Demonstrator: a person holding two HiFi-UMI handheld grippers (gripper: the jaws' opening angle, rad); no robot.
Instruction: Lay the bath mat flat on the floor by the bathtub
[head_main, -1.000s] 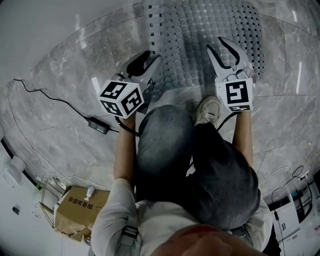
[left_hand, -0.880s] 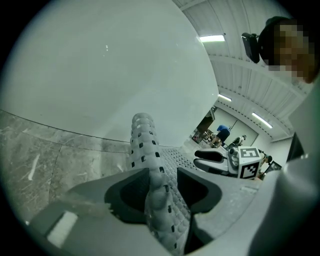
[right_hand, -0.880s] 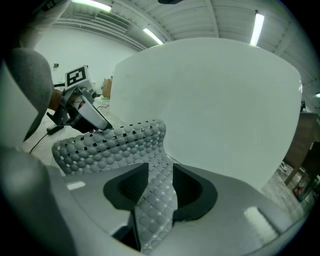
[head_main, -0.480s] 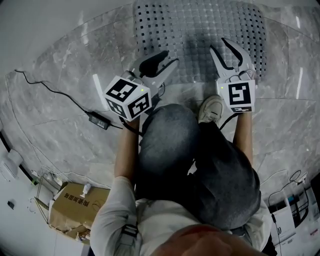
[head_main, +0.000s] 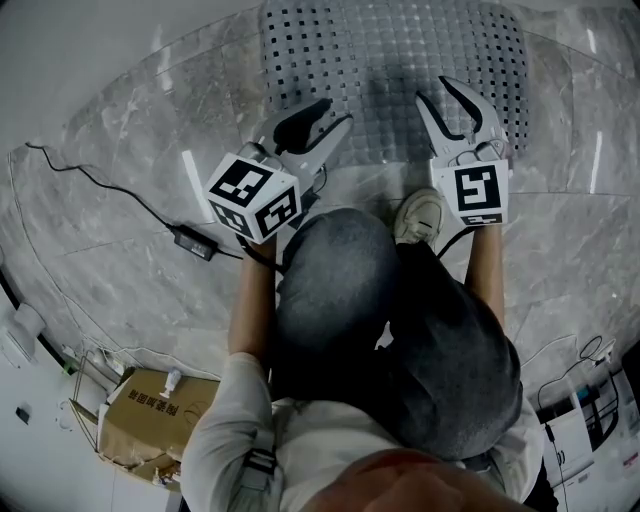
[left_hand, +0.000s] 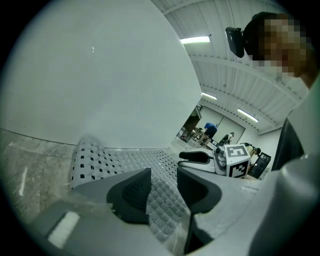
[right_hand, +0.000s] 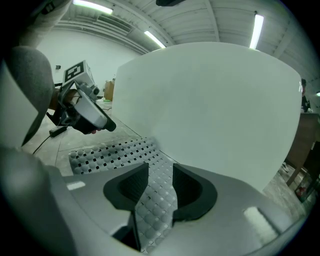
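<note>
Narrowly parted, the left gripper (left_hand: 164, 185) has its jaws closed on the near edge of the bath mat (head_main: 400, 60), whose bumpy grey surface fills the gap. The right gripper (right_hand: 159, 185) pinches a raised strip of the same edge between its dark pads. The rest of the mat lies flat on the grey marble floor (head_main: 120, 250), its far side against the white bathtub (left_hand: 100, 75). Left of the mat, a black cable (head_main: 100, 190) runs to a power adapter (head_main: 197, 243). At lower left, a cardboard box (head_main: 150, 420) carries print too small to read. A pale shoe (head_main: 420, 215) rests by the mat's near edge. Strip lights line the hall ceiling
</note>
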